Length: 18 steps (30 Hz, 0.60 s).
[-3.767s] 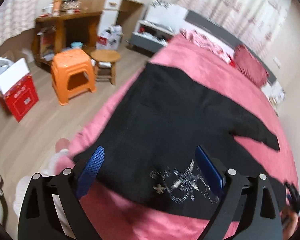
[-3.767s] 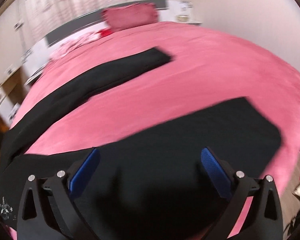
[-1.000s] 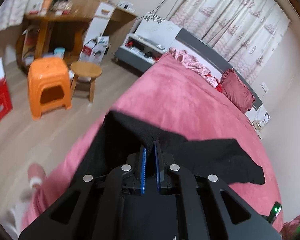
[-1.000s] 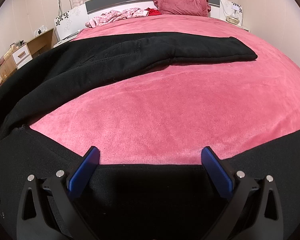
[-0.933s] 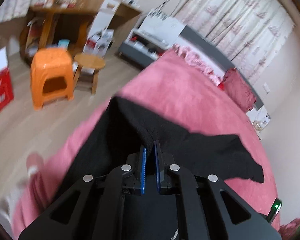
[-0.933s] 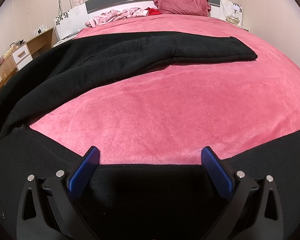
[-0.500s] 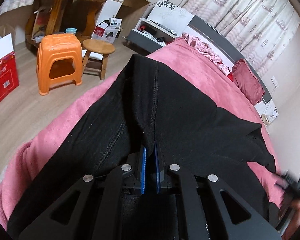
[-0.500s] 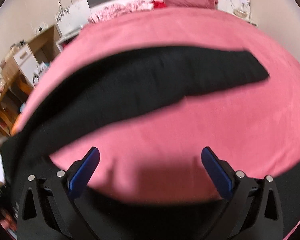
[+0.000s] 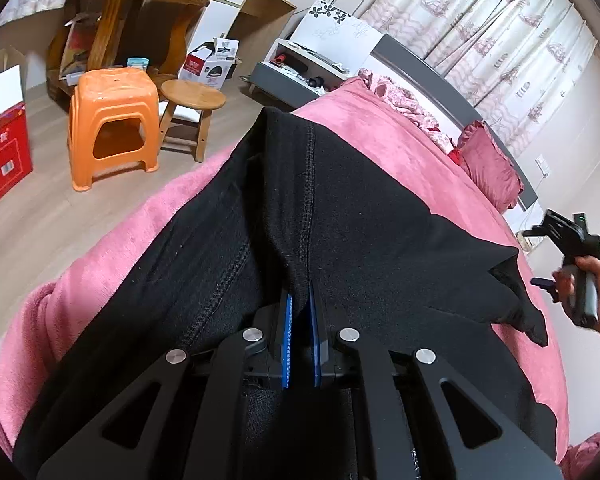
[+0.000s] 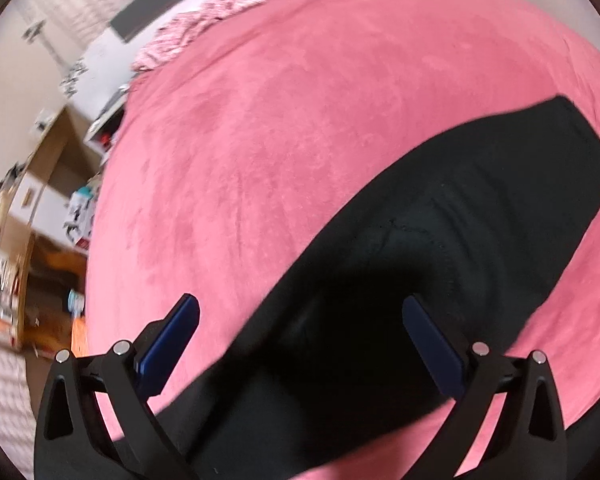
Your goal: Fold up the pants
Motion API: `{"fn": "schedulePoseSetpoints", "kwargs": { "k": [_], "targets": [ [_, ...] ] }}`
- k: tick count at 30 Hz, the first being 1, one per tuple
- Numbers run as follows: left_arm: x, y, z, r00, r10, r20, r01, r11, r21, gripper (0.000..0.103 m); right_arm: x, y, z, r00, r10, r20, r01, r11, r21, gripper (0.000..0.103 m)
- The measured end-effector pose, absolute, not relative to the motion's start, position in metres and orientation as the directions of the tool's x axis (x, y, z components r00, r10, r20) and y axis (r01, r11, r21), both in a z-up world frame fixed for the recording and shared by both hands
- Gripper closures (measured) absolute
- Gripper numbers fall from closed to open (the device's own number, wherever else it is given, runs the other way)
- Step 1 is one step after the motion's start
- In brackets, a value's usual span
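Observation:
Black pants lie on a pink bed. My left gripper is shut on a fold of the pants fabric near a stitched seam and holds it up, with cloth draped away on both sides. My right gripper is open and empty, hovering above a pant leg that runs toward the upper right. The right gripper also shows in the left wrist view, held in a hand above the leg ends at the right.
The pink blanket covers the bed. An orange plastic stool and a round wooden stool stand on the floor beside the bed, with a red box and a wooden desk behind. A red pillow lies at the headboard.
My left gripper closed on the pants and carried the fabric across the bed. My right gripper stayed open, lifted and swung, so one leg now lies under it.

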<state>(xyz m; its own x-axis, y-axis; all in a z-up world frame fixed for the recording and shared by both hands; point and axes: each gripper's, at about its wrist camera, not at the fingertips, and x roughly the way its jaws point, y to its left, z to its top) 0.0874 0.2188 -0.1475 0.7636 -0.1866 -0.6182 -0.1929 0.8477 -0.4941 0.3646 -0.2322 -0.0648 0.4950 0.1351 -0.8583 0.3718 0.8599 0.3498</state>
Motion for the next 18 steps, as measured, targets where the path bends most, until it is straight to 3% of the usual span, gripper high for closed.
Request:
{"fn": "schedulePoseSetpoints", "kwargs": {
  "k": [4,6,8,13,18],
  "targets": [
    [0.087,0.219,-0.148,0.764,-0.189,-0.617,-0.191,0.847,-0.496,0.097,0.375,-0.234,-0.081,0.447,0.090,-0.890,0.432,0.849,0.303,0.003],
    [0.087,0.218,-0.148,0.764,-0.189,-0.617,-0.191,0.847,-0.496,0.097,0.374,-0.238,-0.088,0.444,0.098,-0.891,0.439,0.843,0.311,0.021],
    [0.087,0.218,-0.148,0.764,-0.191,-0.616,-0.190,0.846,-0.498,0.097,0.373,-0.242,-0.093,0.424,0.109,-0.899,0.432,0.848,0.307,0.055],
    [0.087,0.219,-0.147,0.766,-0.203,-0.611,-0.189,0.837,-0.514,0.097,0.352,-0.258,-0.089,0.475,0.198,-0.857,0.390,0.826,0.407,0.092],
    [0.086,0.233,-0.137,0.779,-0.252,-0.574,-0.196,0.771,-0.605,0.097,0.324,-0.271,-0.073,0.528,0.260,-0.809,0.346,0.804,0.484,0.095]
  ]
}}
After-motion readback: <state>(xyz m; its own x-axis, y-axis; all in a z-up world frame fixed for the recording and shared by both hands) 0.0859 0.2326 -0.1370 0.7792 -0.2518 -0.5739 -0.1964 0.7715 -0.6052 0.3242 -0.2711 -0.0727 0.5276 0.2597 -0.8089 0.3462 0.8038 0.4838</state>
